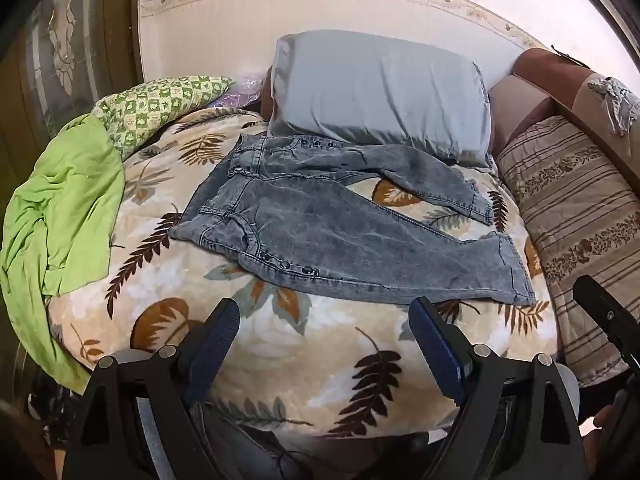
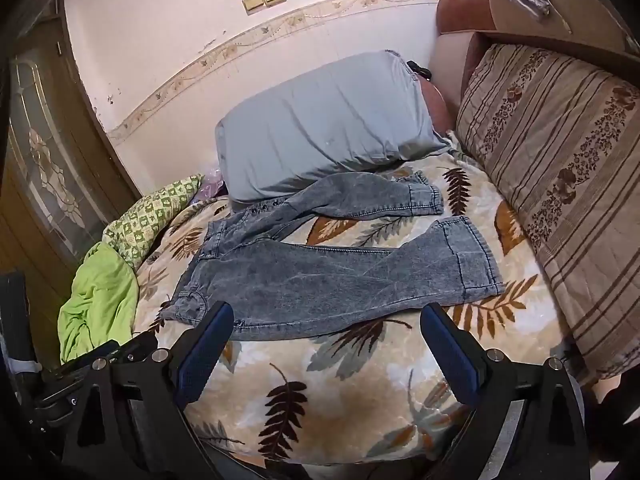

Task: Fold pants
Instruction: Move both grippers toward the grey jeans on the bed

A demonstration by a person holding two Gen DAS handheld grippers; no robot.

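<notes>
Grey-blue acid-wash jeans (image 1: 320, 236) lie flat on a leaf-print blanket (image 1: 304, 344), waistband to the left, both legs spread apart to the right. They also show in the right wrist view (image 2: 320, 280). My left gripper (image 1: 324, 308) is open and empty, hovering just in front of the near leg's lower edge. My right gripper (image 2: 328, 316) is open and empty, held over the near edge of the near leg, its left finger (image 2: 208, 336) overlapping the jeans near the waist. The right gripper's tip (image 1: 604, 312) shows at the right of the left wrist view.
A grey-blue pillow (image 1: 380, 92) lies behind the jeans against the wall, touching the far leg. A bright green cloth (image 1: 68, 208) and a green checked cushion (image 1: 160, 100) lie left. A striped floral cushion (image 1: 572, 216) bounds the right. A wooden door (image 2: 52, 168) stands far left.
</notes>
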